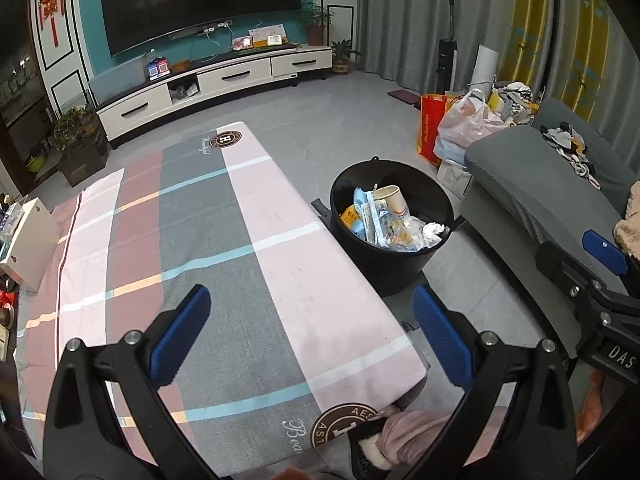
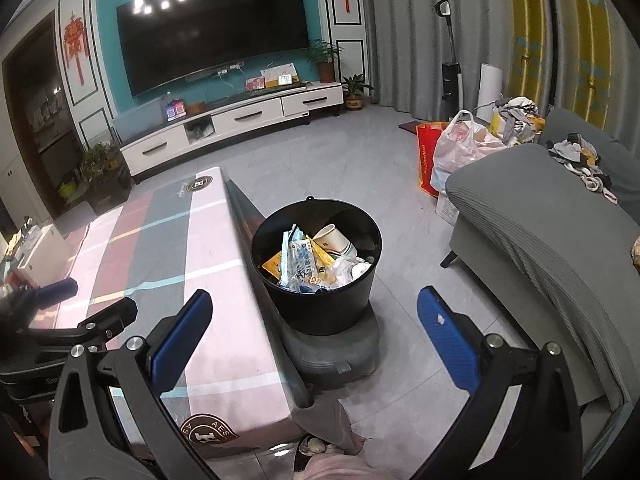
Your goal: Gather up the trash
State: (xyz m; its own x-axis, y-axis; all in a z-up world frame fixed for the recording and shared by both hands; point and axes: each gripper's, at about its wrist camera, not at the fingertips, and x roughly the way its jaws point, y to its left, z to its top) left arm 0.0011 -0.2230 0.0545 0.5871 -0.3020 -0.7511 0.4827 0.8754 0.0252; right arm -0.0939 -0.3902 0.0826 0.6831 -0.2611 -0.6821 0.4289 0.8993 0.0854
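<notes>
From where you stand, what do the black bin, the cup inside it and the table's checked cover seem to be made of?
The black bin looks like moulded plastic: smooth, slightly glossy walls and a thin even rim. The cup seems to be paper, matte white and lying on its side among the wrappers. The checked cover looks like soft woven or printed cloth, since it drapes over the table's edges, though coated fabric can't be ruled out.

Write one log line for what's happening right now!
left gripper: open, empty | right gripper: open, empty | bin: holds trash | table: no trash seen

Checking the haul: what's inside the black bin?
Bin holds a paper cup, blue and yellow wrappers and crumpled tissue. Anything beneath them is hidden.
</notes>
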